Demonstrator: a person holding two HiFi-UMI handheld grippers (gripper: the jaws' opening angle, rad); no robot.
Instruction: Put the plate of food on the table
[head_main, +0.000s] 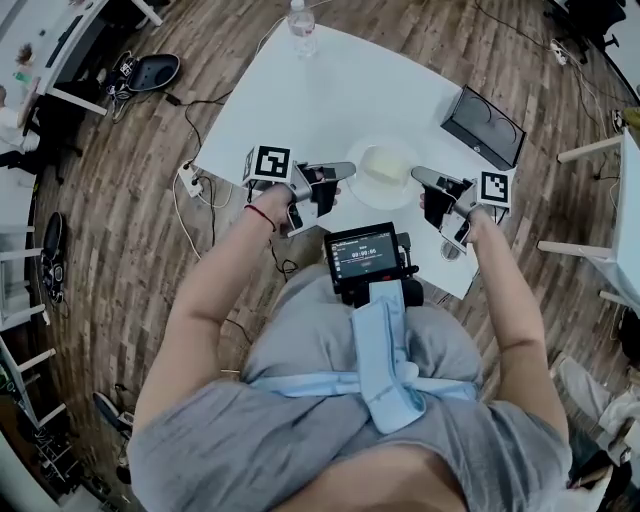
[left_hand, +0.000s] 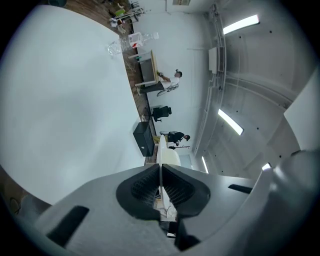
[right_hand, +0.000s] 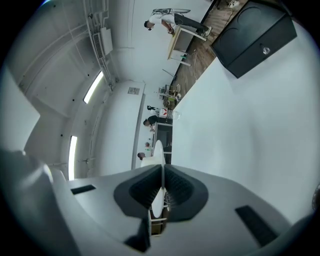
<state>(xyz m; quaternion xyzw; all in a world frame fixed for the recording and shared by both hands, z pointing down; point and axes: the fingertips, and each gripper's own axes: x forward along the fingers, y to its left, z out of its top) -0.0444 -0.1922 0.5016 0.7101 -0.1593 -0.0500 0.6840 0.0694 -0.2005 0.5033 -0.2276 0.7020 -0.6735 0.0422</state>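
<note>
Head view: white table (head_main: 330, 95) on wood-plank floor (head_main: 130, 230), bottle (head_main: 302, 25) at far edge, black box (head_main: 484, 127) right; plate (head_main: 383, 185) face up over the near part, pale food (head_main: 384, 163) lying crosswise, between left gripper (head_main: 349, 170) and right gripper (head_main: 416, 174) | Left gripper view: jaws clamped on plate rim, seen edge-on | Right gripper view: jaws clamped on opposite rim, edge-on.

Left hand-held gripper (head_main: 344, 171), right hand-held gripper (head_main: 421, 176): clamped.

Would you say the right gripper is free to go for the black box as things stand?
Probably not yet: the right gripper is shut on the plate, sharing the load with the left gripper. Otherwise only bare table separates it from the black box.
</note>
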